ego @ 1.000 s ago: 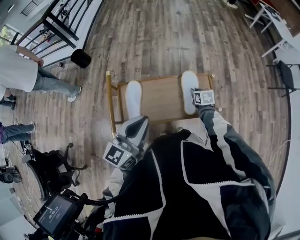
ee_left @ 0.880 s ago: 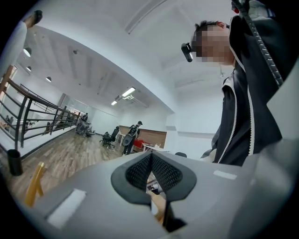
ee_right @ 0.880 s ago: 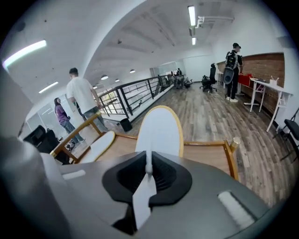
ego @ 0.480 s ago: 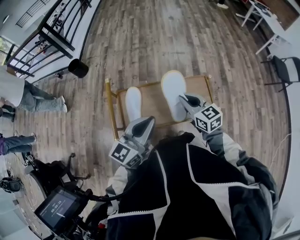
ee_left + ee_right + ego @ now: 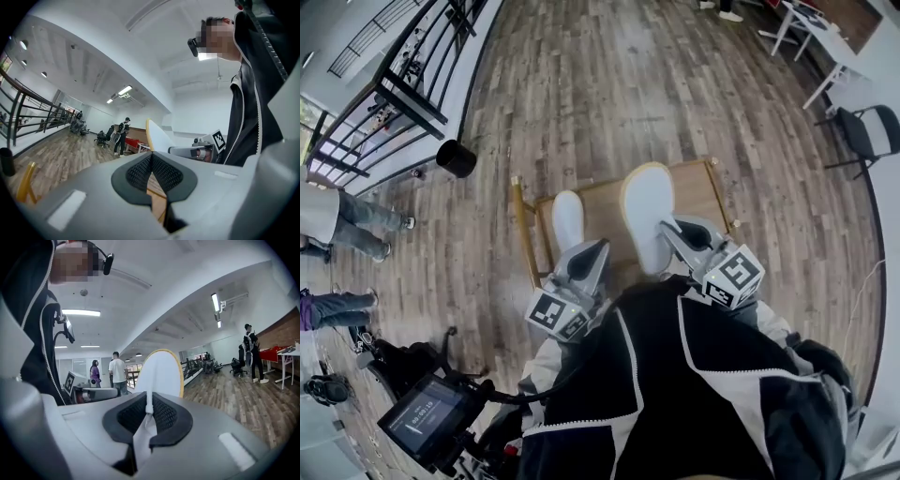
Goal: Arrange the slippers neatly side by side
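Slipper (image 5: 159, 373) sits clamped between jaws of right gripper (image 5: 149, 409).

Two white slippers (image 5: 568, 217) (image 5: 647, 220), two hand-held grippers (image 5: 598, 246) (image 5: 667, 228), one wooden stand (image 5: 600, 208), one black bin (image 5: 456, 158), one screen (image 5: 427, 422)

L gripper (image 5: 591, 251) sat just ahead of the torso, pointing about level, jaws pressed together. R gripper (image 5: 670, 227) was out front too, near level, jaws clamped on the thin edge of a white slipper (image 5: 647, 206). L forearm (image 5: 536, 370) and R forearm (image 5: 767, 326) were tucked close to the chest.
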`<state>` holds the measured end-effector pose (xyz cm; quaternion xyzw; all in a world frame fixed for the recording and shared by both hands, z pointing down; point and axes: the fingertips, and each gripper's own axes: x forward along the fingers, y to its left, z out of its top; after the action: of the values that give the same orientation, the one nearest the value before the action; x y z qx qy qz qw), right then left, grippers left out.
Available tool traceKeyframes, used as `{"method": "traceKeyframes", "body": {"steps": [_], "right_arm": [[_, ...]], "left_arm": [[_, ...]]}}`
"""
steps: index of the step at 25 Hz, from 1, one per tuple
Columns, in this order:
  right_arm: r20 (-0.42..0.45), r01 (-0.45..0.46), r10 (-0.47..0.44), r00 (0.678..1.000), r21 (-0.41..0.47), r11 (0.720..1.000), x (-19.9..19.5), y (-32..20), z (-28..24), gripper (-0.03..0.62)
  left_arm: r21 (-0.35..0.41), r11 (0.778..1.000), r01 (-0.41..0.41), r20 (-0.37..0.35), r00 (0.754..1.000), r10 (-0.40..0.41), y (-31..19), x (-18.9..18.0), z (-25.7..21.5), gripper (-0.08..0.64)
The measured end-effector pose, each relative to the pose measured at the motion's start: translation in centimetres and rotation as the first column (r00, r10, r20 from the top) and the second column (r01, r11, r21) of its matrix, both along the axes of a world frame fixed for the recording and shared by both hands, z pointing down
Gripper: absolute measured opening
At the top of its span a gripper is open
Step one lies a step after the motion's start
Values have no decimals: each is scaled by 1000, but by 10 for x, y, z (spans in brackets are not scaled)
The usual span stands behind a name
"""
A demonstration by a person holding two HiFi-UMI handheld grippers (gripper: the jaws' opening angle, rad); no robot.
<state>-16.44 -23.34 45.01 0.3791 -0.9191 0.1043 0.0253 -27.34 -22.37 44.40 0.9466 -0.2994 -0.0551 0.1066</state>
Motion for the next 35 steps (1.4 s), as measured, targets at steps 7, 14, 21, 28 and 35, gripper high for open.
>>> {"method": "traceKeyframes", "body": {"steps": [7, 14, 21, 28, 35], "right_arm": [[-26, 5, -4, 1000, 31, 1000, -4, 5, -1, 28], [-29, 21, -22, 999, -33, 999, -13, -12, 20, 28], [-124, 67, -82, 989, -118, 991, -51, -55, 89, 28], [-139, 5, -65, 988, -392, 920, -91, -106, 205, 28], [-222, -110, -24, 975, -570, 814, -103, -133, 286, 28]], "left_arm": [[23, 1000, -2, 2, 1000, 2, 0, -2, 1, 20], [10, 999, 33, 2, 999, -33, -5, -8, 2, 20], [-15, 996, 86, 1, 996, -86, -5, -24, 8, 20], [-32, 988, 154, 15, 988, -154, -3, -48, 18, 20], [-57, 978, 203, 26, 979, -202, 6, -62, 23, 20]]}}
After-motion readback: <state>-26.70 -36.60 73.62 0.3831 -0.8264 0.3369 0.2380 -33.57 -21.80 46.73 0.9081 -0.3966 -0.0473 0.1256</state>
